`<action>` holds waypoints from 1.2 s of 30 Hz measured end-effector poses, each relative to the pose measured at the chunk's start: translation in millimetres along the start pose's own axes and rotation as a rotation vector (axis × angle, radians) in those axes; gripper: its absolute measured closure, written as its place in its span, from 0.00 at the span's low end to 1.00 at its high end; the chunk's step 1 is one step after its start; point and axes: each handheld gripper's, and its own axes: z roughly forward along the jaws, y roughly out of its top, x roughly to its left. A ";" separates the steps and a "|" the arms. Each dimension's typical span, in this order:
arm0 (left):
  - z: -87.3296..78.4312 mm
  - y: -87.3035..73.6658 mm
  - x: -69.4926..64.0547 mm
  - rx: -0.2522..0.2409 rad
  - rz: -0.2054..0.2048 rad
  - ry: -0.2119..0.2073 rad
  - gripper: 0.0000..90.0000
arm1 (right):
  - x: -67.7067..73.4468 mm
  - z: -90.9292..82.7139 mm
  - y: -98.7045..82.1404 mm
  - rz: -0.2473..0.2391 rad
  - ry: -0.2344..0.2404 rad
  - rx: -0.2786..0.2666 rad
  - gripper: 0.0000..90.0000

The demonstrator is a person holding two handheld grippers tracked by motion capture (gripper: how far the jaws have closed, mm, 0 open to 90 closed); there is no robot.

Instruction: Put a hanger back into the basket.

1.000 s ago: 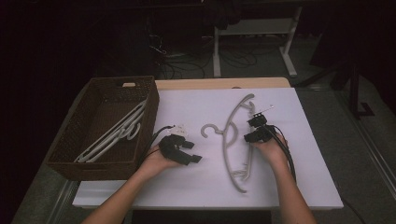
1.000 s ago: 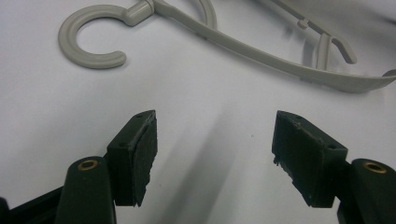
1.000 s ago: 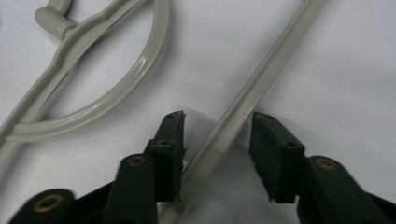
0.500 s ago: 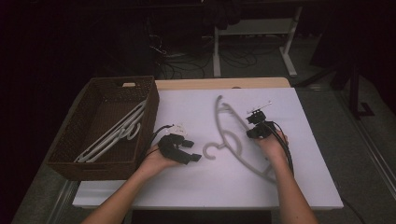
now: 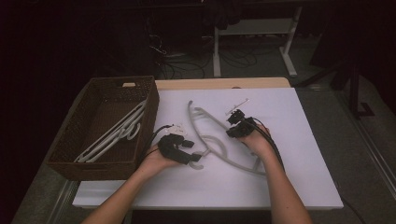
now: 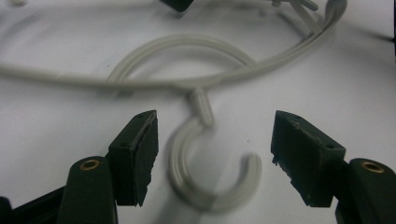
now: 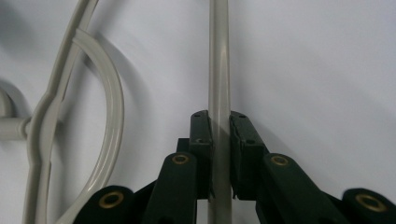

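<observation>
A grey plastic hanger (image 5: 219, 144) lies on the white table (image 5: 299, 186), just right of centre in the high view, with its hook pointing toward seven o'clock. The right gripper (image 5: 236, 126) is pinched tight on the hanger's straight bar (image 7: 218, 70); in the right gripper view the bar runs from six to twelve o'clock between the closed pads. The left gripper (image 6: 212, 158) is spread wide around the hook (image 6: 210, 172), one pad on either side and neither touching it. The step in hand looks like taking the hook with the left gripper, likely to carry the hanger to the wicker basket (image 5: 70, 158) at nine o'clock, where other hangers (image 5: 114, 135) already lie. To do it well, close on the hook's stem rather than its open curl, so the round plastic does not slip out, and keep the right grip firm until the left has closed.
</observation>
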 end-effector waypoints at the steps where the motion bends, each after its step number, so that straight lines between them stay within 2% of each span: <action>1: 0.1 -0.1 0.0 0.002 0.000 0.000 0.36 | 3.4 2.0 3.6 -0.018 0.024 -0.009 0.89; 2: 0.2 -0.2 0.0 0.002 0.000 -0.002 0.36 | 6.6 4.3 7.0 -0.036 0.044 -0.007 0.89; 5: 0.2 -0.4 -0.3 0.000 0.001 -0.004 0.36 | 15.5 12.0 13.2 -0.074 0.059 0.007 0.89; 7: 0.0 -0.6 -0.3 -0.002 0.000 -0.004 0.36 | 17.6 15.4 13.3 -0.072 0.063 0.009 0.88; 9: -0.2 -0.8 -0.3 -0.002 0.003 -0.005 0.36 | 16.7 14.1 10.9 -0.062 0.079 -0.008 0.75; 11: -0.3 -1.1 -0.5 -0.002 0.004 -0.005 0.35 | 16.0 5.7 6.4 -0.046 0.080 -0.035 0.73; 14: -0.4 -1.2 -0.6 -0.004 0.003 -0.003 0.33 | 14.0 -13.1 -5.7 -0.008 0.071 -0.066 0.81; 15: -0.4 -1.2 -0.6 -0.004 0.003 -0.003 0.33 | 14.0 -13.1 -5.7 -0.008 0.071 -0.066 0.81; 17: -0.6 -1.1 -0.6 -0.006 0.001 -0.001 0.33 | 12.9 -29.4 -21.8 0.025 0.070 -0.080 0.93; 19: -0.5 -1.0 -0.6 -0.007 0.000 0.002 0.32 | 14.8 -38.7 -34.1 0.040 0.062 -0.072 0.99; 23: -1.3 -0.1 -0.5 -0.018 -0.007 0.005 0.29 | 21.3 -50.0 -55.2 0.049 0.048 -0.042 0.99; 27: -1.6 0.0 -0.4 -0.022 -0.010 0.012 0.25 | 28.4 -53.3 -70.7 0.057 0.037 -0.019 0.99; 30: -1.6 -0.1 -0.3 -0.020 -0.010 0.016 0.23 | 36.2 -50.6 -77.2 0.054 0.031 0.025 0.99; 33: -2.3 0.1 -0.5 -0.022 -0.009 0.018 0.23 | 39.9 -46.1 -82.7 0.043 -0.007 0.075 0.99; 36: -2.9 0.2 -0.3 -0.025 -0.010 0.019 0.23 | 36.6 -47.2 -81.5 0.055 -0.029 0.075 0.99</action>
